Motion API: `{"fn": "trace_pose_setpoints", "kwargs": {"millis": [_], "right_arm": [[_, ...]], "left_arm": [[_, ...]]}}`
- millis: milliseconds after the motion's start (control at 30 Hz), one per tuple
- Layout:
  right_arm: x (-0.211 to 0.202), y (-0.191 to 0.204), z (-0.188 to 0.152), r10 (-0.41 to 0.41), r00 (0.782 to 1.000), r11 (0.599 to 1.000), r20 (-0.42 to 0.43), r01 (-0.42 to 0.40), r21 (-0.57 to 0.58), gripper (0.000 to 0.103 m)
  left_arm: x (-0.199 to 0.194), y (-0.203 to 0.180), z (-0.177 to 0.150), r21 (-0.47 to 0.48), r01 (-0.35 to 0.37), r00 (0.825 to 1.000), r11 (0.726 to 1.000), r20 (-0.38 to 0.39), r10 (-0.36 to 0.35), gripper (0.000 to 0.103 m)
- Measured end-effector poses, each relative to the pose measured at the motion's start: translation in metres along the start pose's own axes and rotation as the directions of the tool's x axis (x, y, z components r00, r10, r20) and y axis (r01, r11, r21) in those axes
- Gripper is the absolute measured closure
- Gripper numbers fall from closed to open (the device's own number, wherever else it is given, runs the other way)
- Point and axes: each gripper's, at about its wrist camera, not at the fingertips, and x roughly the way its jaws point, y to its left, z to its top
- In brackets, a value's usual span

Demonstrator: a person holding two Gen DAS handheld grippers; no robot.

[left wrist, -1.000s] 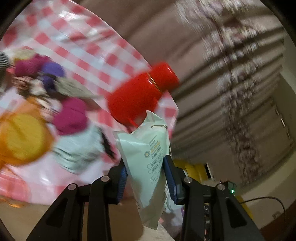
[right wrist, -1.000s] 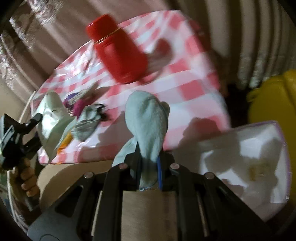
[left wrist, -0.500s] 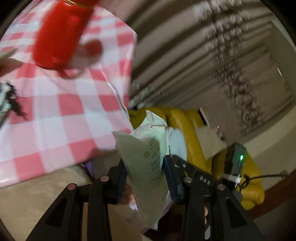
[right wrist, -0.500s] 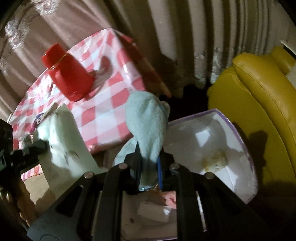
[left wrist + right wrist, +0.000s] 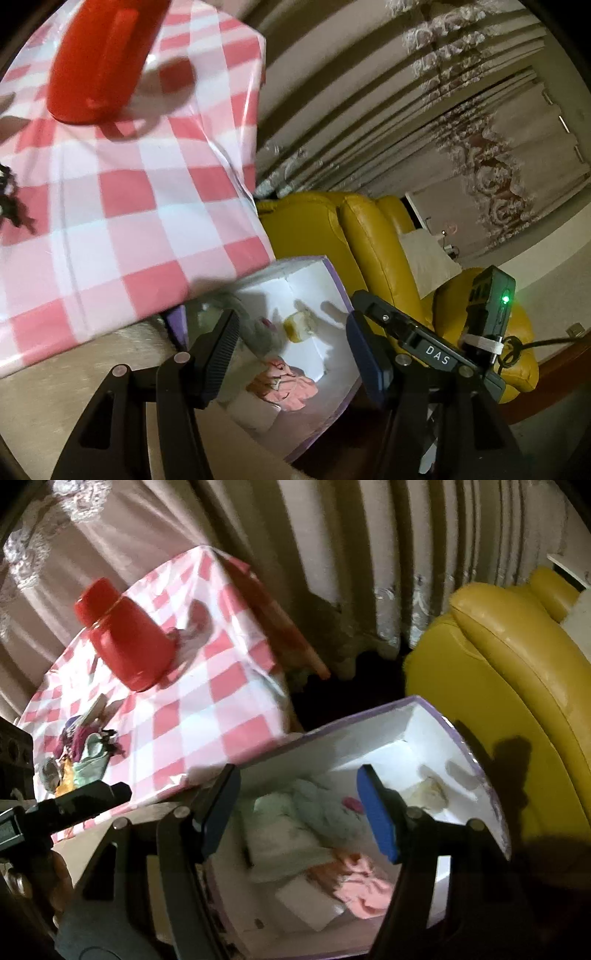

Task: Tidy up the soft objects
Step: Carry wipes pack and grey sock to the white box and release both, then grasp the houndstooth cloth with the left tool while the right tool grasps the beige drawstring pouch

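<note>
Both tongs, left (image 5: 291, 347) and right (image 5: 301, 812), gaping wide, empty; pale-green soft items (image 5: 317, 812) in box (image 5: 436, 716) beneath.

Left gripper (image 5: 291, 354): matte black plastic frame w/ two angular arms, silver round screws at the joints. Finger pads (image 5: 364, 362) dark blue, ribbed on the inner face. Seen from the right wrist cam it's a black bar w/ boxy body at frame left; bit of bare skin — person's hand (image 5: 55, 878) — under it, blurred.

Right gripper (image 5: 297, 808): same black frame + silver screws; pads (image 5: 376, 812) brighter blue, left one shows ribbing. In the left wrist cam it carries white "DAS" lettering on one arm, a dark grey-green module w/ lit green LED, white strap round it, black cable trailing off — details otherwise too dark.
</note>
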Motion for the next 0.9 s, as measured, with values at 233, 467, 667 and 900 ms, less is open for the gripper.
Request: {"fn": "trace_pose_setpoints", "kwargs": {"millis": [233, 467, 667, 900], "right_arm": [[-0.007, 0.047, -0.001, 0.056, 0.998, 0.993, 0.035, -0.052, -0.101, 0.034], [-0.007, 0.107, -0.004, 0.110, 0.993, 0.975, 0.053, -0.097, -0.198, 0.019], [0.007, 0.167, -0.010, 0.200, 0.980, 0.942, -0.022, -0.198, -0.272, 0.019], [0.034, 0.222, -0.016, 0.235, 0.968, 0.907, -0.084, -0.250, -0.339, 0.019]], "left_arm": [[-0.058, 0.006, -0.002, 0.103, -0.148, 0.977, 0.984, 0.166, 0.130, 0.040], [-0.134, 0.051, -0.017, 0.062, -0.265, 0.933, 0.962, 0.269, 0.239, 0.040], [-0.216, 0.128, -0.028, -0.168, -0.338, 0.841, 0.926, 0.389, 0.377, 0.040], [-0.299, 0.222, -0.029, -0.471, -0.386, 0.704, 0.793, 0.406, 0.583, 0.039]]}}
